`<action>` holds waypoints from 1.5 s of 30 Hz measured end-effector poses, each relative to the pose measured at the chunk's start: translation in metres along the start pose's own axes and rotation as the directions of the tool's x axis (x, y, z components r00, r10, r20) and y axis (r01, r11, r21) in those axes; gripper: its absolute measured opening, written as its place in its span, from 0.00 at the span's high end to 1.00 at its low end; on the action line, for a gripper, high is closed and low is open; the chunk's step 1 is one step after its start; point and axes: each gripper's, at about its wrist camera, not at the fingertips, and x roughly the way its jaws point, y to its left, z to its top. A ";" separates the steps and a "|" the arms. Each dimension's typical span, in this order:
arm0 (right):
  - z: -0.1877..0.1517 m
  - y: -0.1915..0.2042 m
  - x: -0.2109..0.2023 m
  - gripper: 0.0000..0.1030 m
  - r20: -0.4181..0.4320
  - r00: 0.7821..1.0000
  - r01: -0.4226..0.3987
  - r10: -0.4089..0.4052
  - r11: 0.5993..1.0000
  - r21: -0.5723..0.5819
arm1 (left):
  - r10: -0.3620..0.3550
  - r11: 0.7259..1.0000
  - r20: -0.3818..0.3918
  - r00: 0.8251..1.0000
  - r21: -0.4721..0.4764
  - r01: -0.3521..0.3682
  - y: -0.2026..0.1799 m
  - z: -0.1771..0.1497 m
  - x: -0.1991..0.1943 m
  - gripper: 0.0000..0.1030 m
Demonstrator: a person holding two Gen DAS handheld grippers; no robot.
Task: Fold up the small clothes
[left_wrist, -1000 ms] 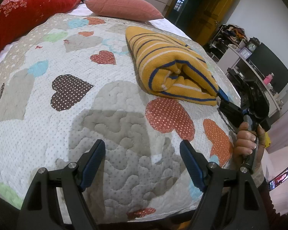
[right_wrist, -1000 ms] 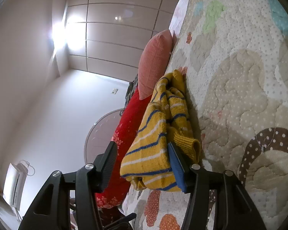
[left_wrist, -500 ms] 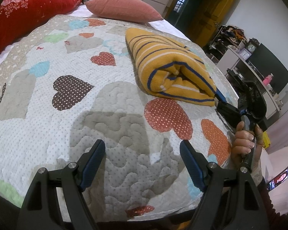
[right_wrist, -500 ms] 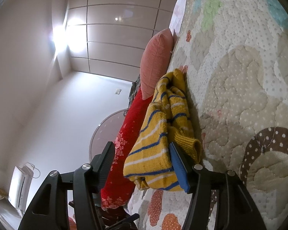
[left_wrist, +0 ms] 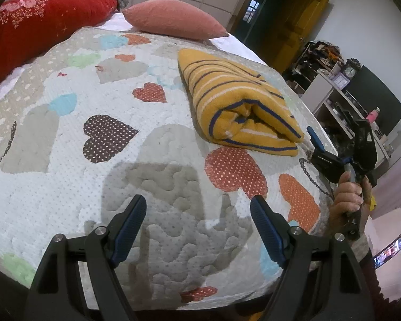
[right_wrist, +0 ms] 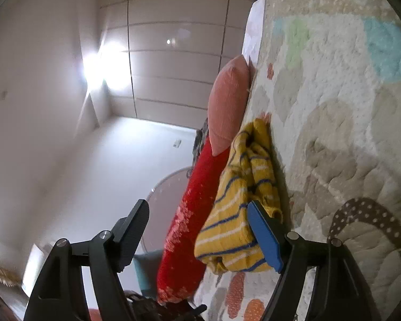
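Note:
A yellow garment (left_wrist: 235, 101) with blue and white stripes lies folded on the heart-patterned quilt (left_wrist: 66, 147), right of the middle. My right gripper (left_wrist: 334, 141), held by a hand (left_wrist: 347, 198), hovers at the bed's right edge just off the garment's near corner. Its jaws are opening, and its blue finger (left_wrist: 314, 139) is not touching the cloth. In the right wrist view the garment (right_wrist: 235, 206) lies ahead of that gripper (right_wrist: 197, 208), free of the pads. My left gripper (left_wrist: 197, 206) stands open over bare quilt near the front edge.
A red pillow (left_wrist: 40, 18) and a pink pillow (left_wrist: 173, 18) lie at the head of the bed. Shelves and a dark screen (left_wrist: 334, 85) stand beyond the right edge. A phone (left_wrist: 387, 251) lies low at the right. White wardrobe doors (right_wrist: 173, 67) fill the far wall.
The right gripper's jaws have widened off the garment's corner and it has drawn back a little toward the bed's edge. The garment stays folded. The left gripper has not moved.

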 end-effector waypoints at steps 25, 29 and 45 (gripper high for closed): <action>-0.012 0.028 0.112 0.16 -0.272 0.910 0.261 -0.313 0.942 -0.211 | -0.026 0.999 -0.020 0.999 -0.038 0.025 0.009 -0.003 0.010 0.23; -0.010 0.051 0.091 0.16 -0.192 0.933 0.249 -0.305 0.931 -0.268 | -0.029 0.999 -0.022 0.999 -0.029 0.029 0.010 -0.003 0.010 0.23; -0.017 0.043 0.099 0.16 -0.206 0.902 0.314 -0.379 0.905 -0.288 | -0.025 0.999 -0.018 1.000 -0.047 0.024 0.014 -0.003 0.009 0.23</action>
